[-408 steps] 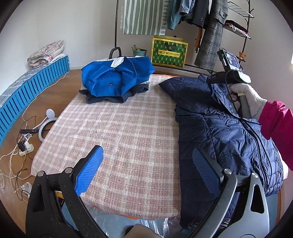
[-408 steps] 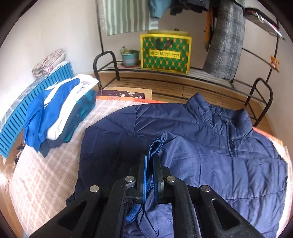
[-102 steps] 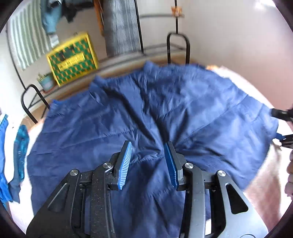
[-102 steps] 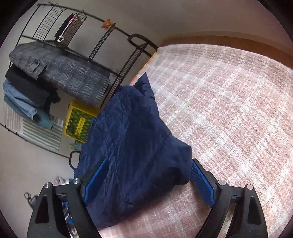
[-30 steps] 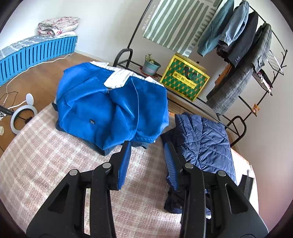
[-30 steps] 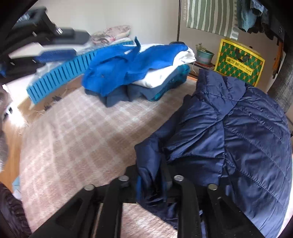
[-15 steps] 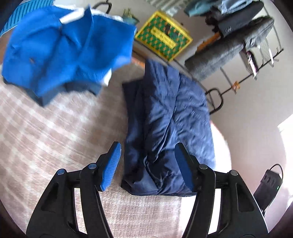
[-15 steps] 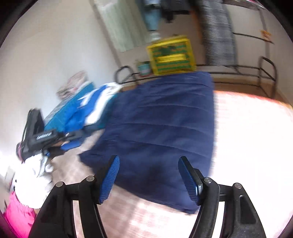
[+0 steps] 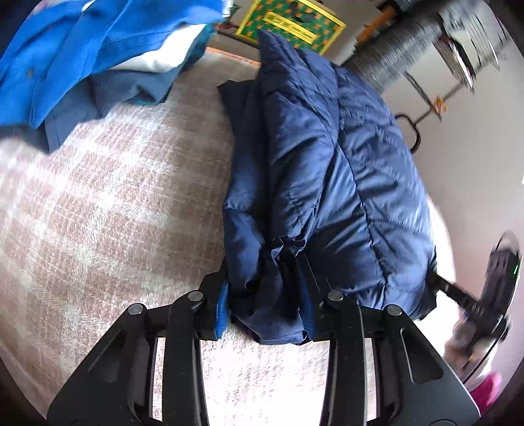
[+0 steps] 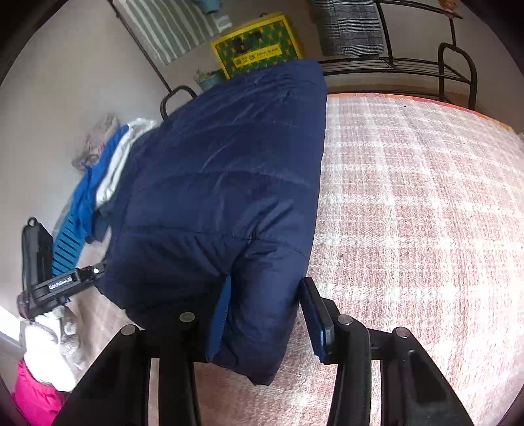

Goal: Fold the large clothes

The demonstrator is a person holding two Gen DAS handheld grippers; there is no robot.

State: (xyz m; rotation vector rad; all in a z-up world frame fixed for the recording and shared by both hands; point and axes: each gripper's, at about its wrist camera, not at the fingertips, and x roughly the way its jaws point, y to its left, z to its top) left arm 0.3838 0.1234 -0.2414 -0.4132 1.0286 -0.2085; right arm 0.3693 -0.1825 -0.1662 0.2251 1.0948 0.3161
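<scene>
A navy quilted jacket point(image 9: 327, 170) lies folded into a long strip on the pink plaid blanket point(image 9: 98, 203). My left gripper point(image 9: 265, 295) is at its near left corner. The jaws are closing, and bunched, wrinkled fabric is pinched between the blue pads point(image 9: 222, 304). In the right wrist view the jacket point(image 10: 213, 196) fills the left half. My right gripper point(image 10: 265, 288) straddles its near right corner with the jaws closing. That corner hangs smooth between the fingers, and a gap shows beside the right pad point(image 10: 316, 324). A white-gloved hand point(image 10: 42, 344) holds the left gripper.
A pile of folded blue and white clothes point(image 9: 82, 49) sits at the blanket's far left. Behind the jacket are a yellow-green box point(image 9: 291, 26) and a black metal rack point(image 10: 455, 65) with hanging clothes. Bare plaid blanket point(image 10: 409, 213) stretches to the jacket's right.
Both grippers came down from wide open above the jacket's near end onto its two near corners, and their jaws narrowed. The left one now pinches bunched fabric.
</scene>
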